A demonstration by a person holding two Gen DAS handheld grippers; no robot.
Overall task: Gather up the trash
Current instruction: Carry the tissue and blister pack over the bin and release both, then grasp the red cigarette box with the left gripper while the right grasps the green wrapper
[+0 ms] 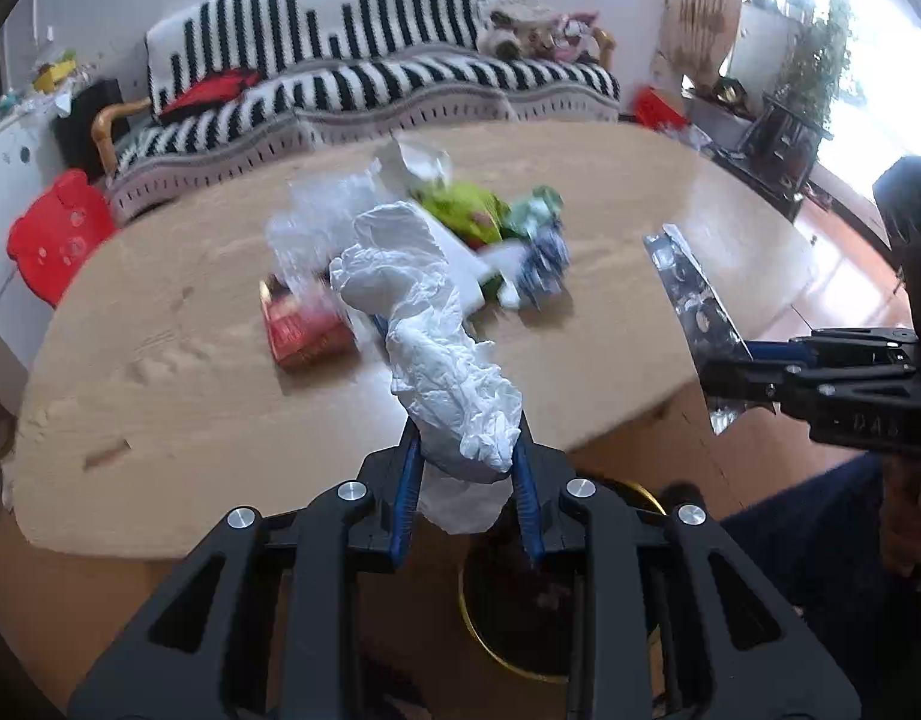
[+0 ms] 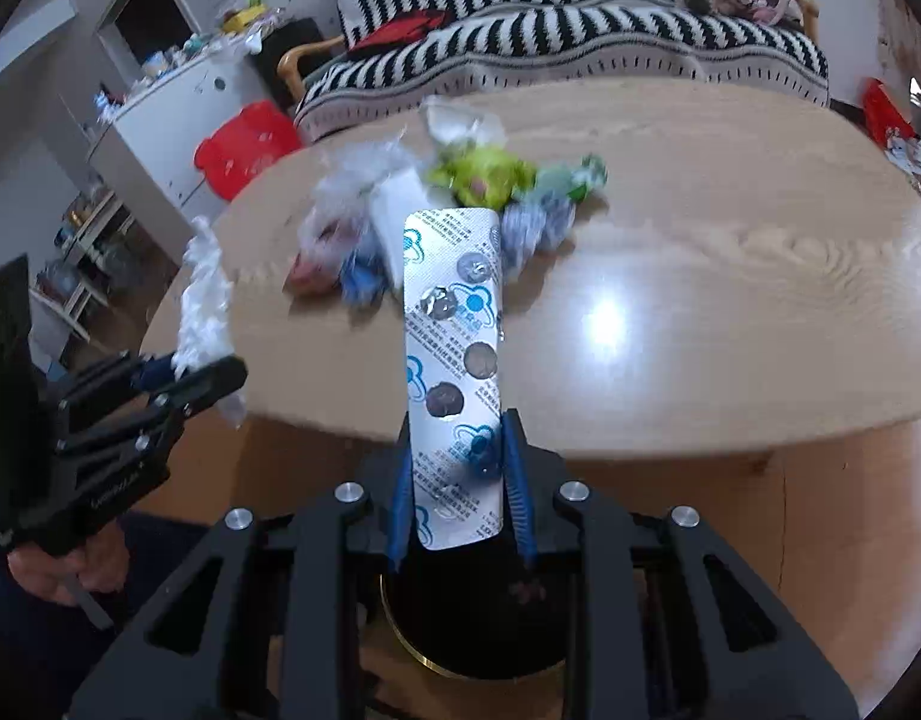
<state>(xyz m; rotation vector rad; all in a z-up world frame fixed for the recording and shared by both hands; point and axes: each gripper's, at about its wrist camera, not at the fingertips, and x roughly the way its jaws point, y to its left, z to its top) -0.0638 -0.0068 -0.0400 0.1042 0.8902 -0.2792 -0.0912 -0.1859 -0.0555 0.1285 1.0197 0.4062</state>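
My left gripper [image 1: 467, 456] is shut on a crumpled white tissue [image 1: 436, 336] that sticks up over the near edge of the wooden table [image 1: 160, 372]. My right gripper [image 2: 460, 480] is shut on a silver pill blister strip [image 2: 451, 360], which stands upright between the blue pads. Each gripper shows in the other view: the right gripper [image 1: 754, 372] with the blister strip [image 1: 694, 312], the left gripper [image 2: 190, 372] with the tissue [image 2: 205, 306]. Below both grippers stands a dark bin with a gold rim [image 1: 502, 654] [image 2: 436, 669]. More trash lies blurred mid-table: a green wrapper [image 1: 460, 210], a red box [image 1: 304, 330], clear plastic [image 1: 316, 222].
A striped black-and-white sofa [image 1: 370, 78] runs behind the table, with a red stool [image 1: 58, 234] at the left. A white cabinet [image 2: 172, 114] with clutter stands at the far left. A person's hand [image 2: 70, 564] and dark trouser leg [image 1: 820, 528] are near the bin.
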